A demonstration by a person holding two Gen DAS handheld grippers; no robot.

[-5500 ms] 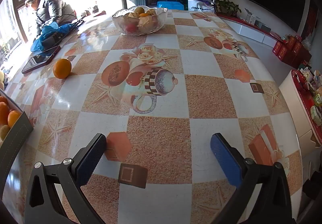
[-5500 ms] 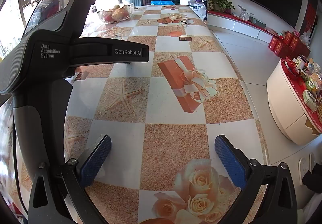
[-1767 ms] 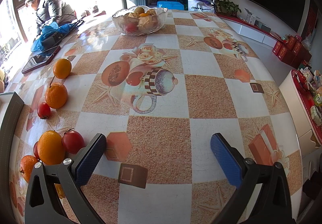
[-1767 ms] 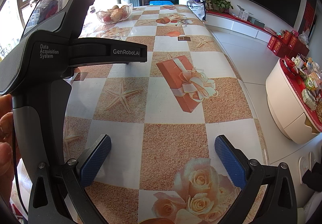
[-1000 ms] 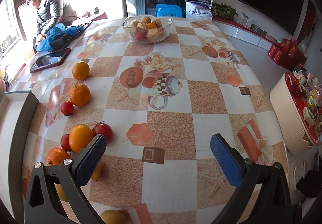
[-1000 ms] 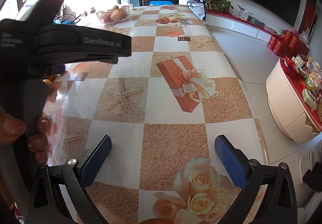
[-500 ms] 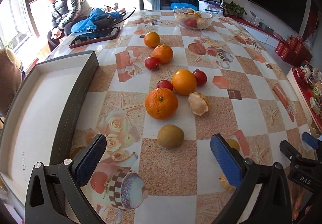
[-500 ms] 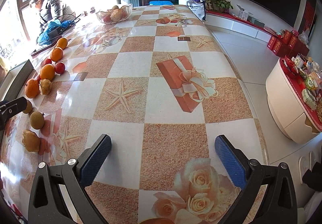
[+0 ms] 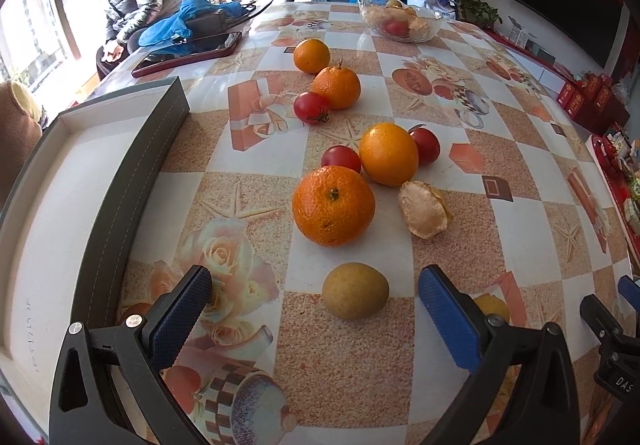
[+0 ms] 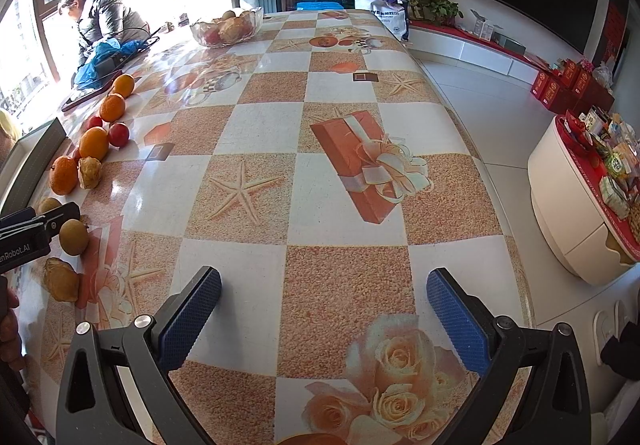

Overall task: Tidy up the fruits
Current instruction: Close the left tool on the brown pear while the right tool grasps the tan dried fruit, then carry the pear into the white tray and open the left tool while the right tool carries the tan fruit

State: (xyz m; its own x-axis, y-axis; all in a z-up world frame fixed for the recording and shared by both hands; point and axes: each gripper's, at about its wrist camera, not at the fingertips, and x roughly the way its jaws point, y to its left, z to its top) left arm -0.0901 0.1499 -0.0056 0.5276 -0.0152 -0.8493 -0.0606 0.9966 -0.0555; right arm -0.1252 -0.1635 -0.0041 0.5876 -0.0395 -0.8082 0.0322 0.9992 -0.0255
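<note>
One fruit-filled bowl (image 9: 401, 22) (glass)

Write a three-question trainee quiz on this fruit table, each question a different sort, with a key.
1. True or false: the left gripper is shut on the brown round fruit.
2. Multiple choice: the grey tray holds A) oranges B) tomatoes C) no fruit that shows.
3. Fill in: the peeled fruit lies right of the big rough ______.

Key: 1 false, its jaws stand open with the fruit just ahead of them; 2 C; 3 orange.
</note>
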